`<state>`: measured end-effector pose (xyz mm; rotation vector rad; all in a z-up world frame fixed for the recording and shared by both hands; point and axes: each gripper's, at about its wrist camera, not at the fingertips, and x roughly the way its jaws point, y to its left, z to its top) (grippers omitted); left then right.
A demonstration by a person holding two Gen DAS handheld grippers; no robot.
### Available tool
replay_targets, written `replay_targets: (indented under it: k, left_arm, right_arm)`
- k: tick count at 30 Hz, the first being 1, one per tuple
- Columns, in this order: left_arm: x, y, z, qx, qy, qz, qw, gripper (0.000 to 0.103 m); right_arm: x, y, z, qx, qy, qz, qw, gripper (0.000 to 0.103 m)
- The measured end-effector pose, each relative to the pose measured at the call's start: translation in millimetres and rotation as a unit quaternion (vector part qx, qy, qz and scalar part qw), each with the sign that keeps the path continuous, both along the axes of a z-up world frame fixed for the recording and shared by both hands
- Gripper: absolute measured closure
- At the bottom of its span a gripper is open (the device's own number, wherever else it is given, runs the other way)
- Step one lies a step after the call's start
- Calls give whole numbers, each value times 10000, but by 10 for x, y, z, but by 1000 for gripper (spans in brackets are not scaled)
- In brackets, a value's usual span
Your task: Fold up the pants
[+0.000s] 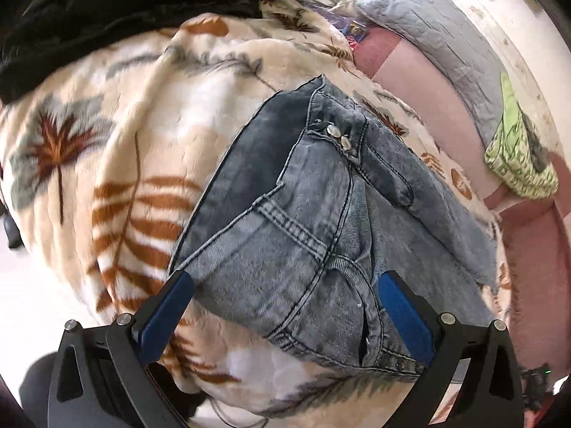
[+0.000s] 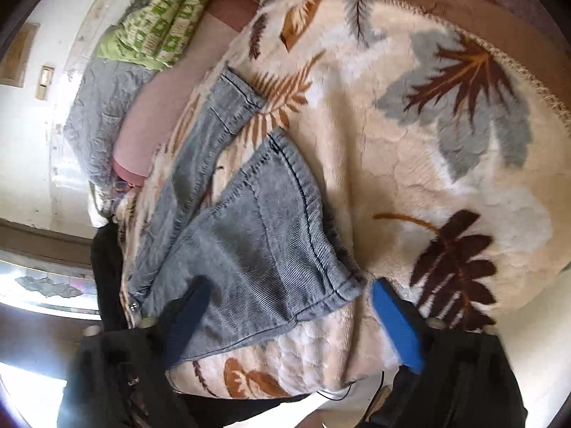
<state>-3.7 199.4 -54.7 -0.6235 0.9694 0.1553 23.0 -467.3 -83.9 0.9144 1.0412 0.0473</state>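
Washed blue jeans (image 1: 303,214) lie on a cream blanket with leaf prints (image 1: 125,142). In the left wrist view I see the waistband end with two metal buttons (image 1: 339,135) and a pocket. My left gripper (image 1: 285,285) is open, its blue pads on either side of the pants' near edge, just above the cloth. In the right wrist view the pant legs (image 2: 264,235) lie spread apart, their hems pointing away. My right gripper (image 2: 289,299) is open over the near leg's hem corner, holding nothing.
The blanket (image 2: 428,142) covers a pink bed (image 1: 428,82). A grey quilted pillow (image 1: 446,35) and a green patterned cloth (image 1: 517,153) lie near the wall. A black garment (image 1: 125,7) lies at the far edge of the blanket.
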Motion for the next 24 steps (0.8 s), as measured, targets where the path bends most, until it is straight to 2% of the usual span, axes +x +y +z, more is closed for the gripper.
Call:
replay_targets:
  k: [1, 3, 6, 9, 11, 12, 13, 14, 15, 16, 18, 22, 23, 24]
  left_arm:
    - [-23, 31, -15, -139, -3, 71, 9999, 0]
    - [-59, 102, -38, -324, -4, 237, 9992, 0]
    - [-84, 196, -112, -530, 120, 432, 9976, 0]
    - [-79, 232, -181, -607, 175, 527, 9966, 1]
    - [-74, 228, -178, -550, 193, 551, 9968, 7]
    - [-65, 215, -159, -476, 200, 541, 9972, 20]
    - [-40, 194, -137, -328, 251, 530, 9977, 42]
    - [-11, 184, -130, -196, 332, 545, 9978, 55]
    - [14, 183, -121, 11, 456, 573, 9973, 78]
    - [25, 193, -108, 23, 434, 561, 9975, 98]
    - [23, 186, -19, 168, 309, 525, 9980, 97]
    - [-104, -93, 478, 1120, -299, 320, 9927, 97]
    - [-138, -123, 533, 1230, -363, 299, 9913, 97]
    - [-158, -149, 534, 1310, -310, 289, 9905, 95]
  right_arm:
    - [25, 17, -32, -25, 29, -34, 10000, 24]
    - [58, 33, -80, -129, 102, -90, 9998, 38]
    - [86, 47, -101, -313, 107, -91, 9994, 53]
    - [95, 78, -48, -560, 66, 19, 9984, 61]
    - [109, 89, -24, -695, 46, 77, 9975, 67]
    - [114, 96, -8, -754, 25, 100, 9971, 73]
    - [112, 101, 10, -813, 6, 128, 9966, 74]
    - [123, 123, 38, -905, -27, 187, 9957, 76]
    - [131, 147, 65, -981, -49, 256, 9948, 78]
    - [127, 173, 105, -1085, -80, 329, 9935, 79]
    - [112, 261, 256, -1462, -220, 475, 9879, 80]
    - [-60, 326, 621, -2103, -582, 548, 9744, 80]
    - [-88, 309, 616, -2199, -539, 559, 9724, 78]
    - [-74, 291, 544, -2281, -345, 654, 9708, 71]
